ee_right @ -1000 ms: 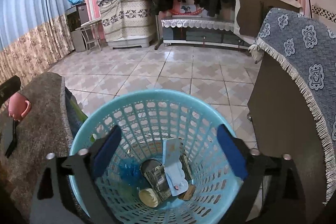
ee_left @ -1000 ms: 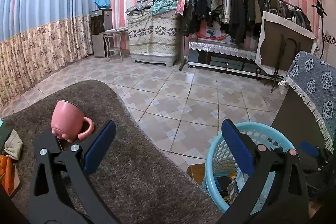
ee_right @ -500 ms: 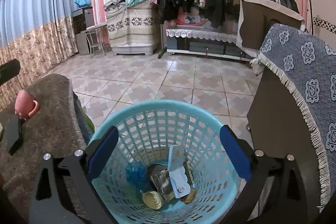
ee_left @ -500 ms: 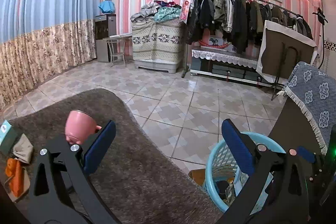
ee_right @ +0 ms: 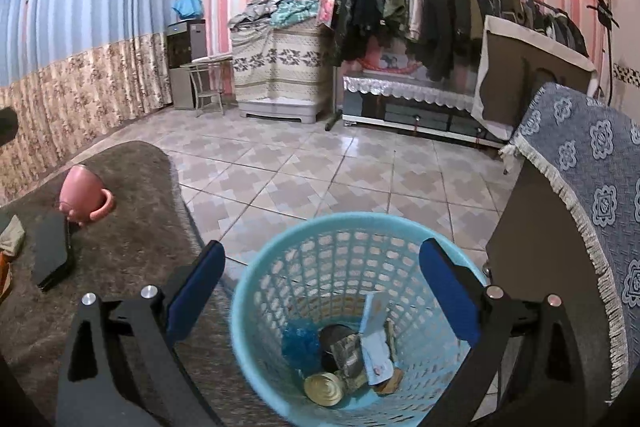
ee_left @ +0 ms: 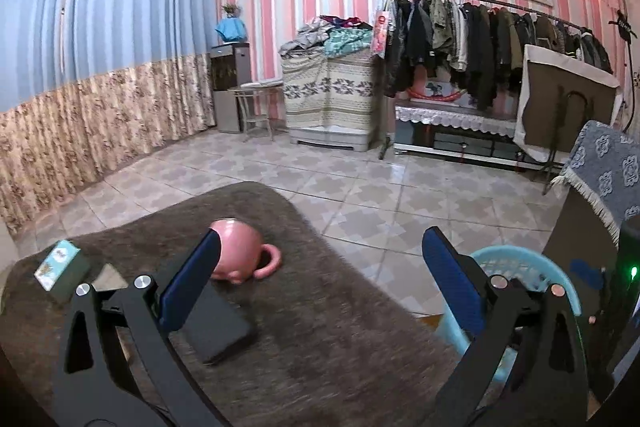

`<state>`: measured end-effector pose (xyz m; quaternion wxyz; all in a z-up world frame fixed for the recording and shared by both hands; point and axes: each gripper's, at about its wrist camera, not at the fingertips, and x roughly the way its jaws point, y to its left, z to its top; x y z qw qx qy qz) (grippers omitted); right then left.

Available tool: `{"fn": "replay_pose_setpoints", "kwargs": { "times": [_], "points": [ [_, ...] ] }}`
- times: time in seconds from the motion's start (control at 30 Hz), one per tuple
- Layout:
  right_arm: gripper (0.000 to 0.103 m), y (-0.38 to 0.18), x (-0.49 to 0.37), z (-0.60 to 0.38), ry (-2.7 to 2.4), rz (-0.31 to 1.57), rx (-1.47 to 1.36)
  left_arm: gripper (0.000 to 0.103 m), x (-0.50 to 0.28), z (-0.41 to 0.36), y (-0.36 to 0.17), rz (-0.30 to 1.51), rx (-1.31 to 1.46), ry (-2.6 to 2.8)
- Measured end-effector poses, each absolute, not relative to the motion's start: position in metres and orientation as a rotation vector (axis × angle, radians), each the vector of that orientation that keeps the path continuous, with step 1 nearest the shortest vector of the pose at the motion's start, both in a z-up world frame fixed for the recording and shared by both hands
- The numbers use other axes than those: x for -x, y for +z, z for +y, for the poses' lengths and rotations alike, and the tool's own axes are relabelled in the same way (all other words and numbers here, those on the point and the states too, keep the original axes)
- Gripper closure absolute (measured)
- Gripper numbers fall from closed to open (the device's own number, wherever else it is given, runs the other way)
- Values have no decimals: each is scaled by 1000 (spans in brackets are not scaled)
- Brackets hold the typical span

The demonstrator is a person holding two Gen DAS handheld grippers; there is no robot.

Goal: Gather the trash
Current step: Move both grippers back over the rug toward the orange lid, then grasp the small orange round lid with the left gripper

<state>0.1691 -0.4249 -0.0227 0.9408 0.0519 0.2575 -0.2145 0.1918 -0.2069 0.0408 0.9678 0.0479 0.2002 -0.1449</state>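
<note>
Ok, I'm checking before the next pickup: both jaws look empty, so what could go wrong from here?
The left gripper hangs open over the phone and the upturned pink mug; it might take either for trash. The basket stands on the floor beside the table edge, so something swept off could miss it.

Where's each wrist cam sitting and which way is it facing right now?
Left wrist: over the brown rug, facing the far wall; open left gripper frames the pink mug and black phone.
Right wrist: above the blue basket, tilted down into its trash; open right gripper shows.
Shared: mug, phone, rug, basket, clothes rack.
</note>
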Motion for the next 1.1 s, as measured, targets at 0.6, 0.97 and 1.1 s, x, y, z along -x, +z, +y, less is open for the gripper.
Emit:
{"fn": "replay_pose_setpoints", "kwargs": {
  "times": [0.6, 0.97, 1.1],
  "points": [
    [5, -19, -194, -324, -259, 509, -36, 6, -200, -28, 16, 460, 8, -36],
    [5, -22, -203, -290, -172, 526, 7, 6, -198, 54, -27, 562, 42, 92],
    [5, -25, -208, -294, -140, 536, -73, 6, -195, 69, -53, 619, 40, 111]
  ]
}}
